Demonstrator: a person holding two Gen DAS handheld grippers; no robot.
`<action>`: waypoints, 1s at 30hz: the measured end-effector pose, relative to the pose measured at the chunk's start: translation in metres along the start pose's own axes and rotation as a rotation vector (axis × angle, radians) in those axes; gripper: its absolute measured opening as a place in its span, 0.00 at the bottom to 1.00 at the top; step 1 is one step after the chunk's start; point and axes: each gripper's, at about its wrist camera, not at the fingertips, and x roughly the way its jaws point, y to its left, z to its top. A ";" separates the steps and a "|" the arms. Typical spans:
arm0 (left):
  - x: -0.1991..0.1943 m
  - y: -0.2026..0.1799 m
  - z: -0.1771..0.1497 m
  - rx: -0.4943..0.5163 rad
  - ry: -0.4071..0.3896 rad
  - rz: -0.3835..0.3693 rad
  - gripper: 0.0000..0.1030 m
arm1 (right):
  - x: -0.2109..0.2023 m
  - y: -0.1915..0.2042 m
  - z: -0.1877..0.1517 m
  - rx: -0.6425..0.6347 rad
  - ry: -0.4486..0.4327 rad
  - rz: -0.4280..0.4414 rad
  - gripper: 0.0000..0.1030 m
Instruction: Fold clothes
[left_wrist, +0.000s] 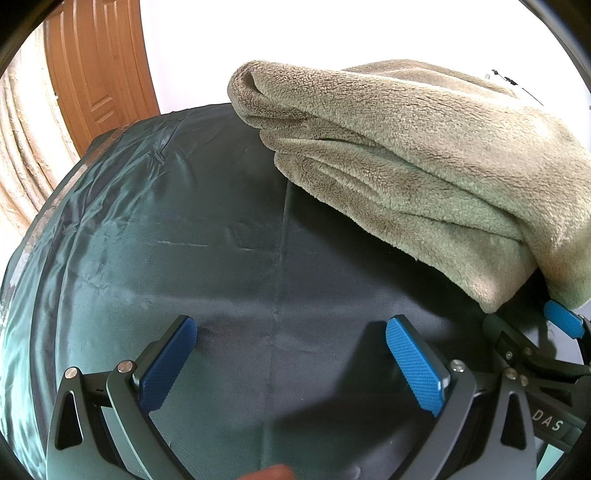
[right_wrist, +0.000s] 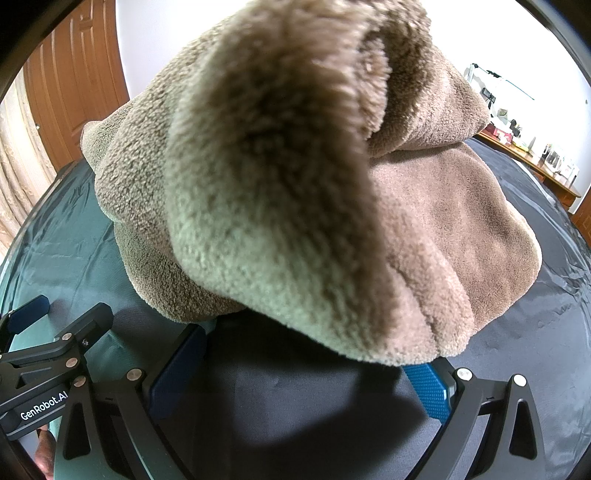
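Note:
A fluffy olive-brown fleece garment (left_wrist: 424, 155) lies bundled in thick folds on a dark green satin sheet (left_wrist: 147, 221). My left gripper (left_wrist: 291, 332) is open and empty, low over the bare sheet, with the garment ahead and to its right. My right gripper (right_wrist: 306, 350) is open; a fold of the garment (right_wrist: 277, 184) drapes over and between its fingers, hiding the fingertips. The right gripper also shows at the right edge of the left wrist view (left_wrist: 554, 332). The left gripper shows at the left edge of the right wrist view (right_wrist: 55, 325).
A brown wooden door (left_wrist: 99, 62) and a cream curtain (left_wrist: 26, 155) stand beyond the sheet's far left edge. A wooden sideboard with small items (right_wrist: 535, 162) runs along the far right. The sheet (right_wrist: 554, 332) lies wrinkled to the right of the garment.

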 end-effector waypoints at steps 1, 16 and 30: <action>0.000 0.000 0.000 0.000 0.001 0.000 0.99 | 0.000 0.000 0.000 0.000 0.000 0.000 1.00; -0.001 -0.002 0.000 -0.001 0.001 0.001 0.99 | 0.000 0.000 0.000 0.000 0.000 0.000 1.00; -0.002 -0.001 -0.001 -0.003 0.001 0.002 0.99 | 0.000 0.000 0.000 0.000 0.000 0.000 1.00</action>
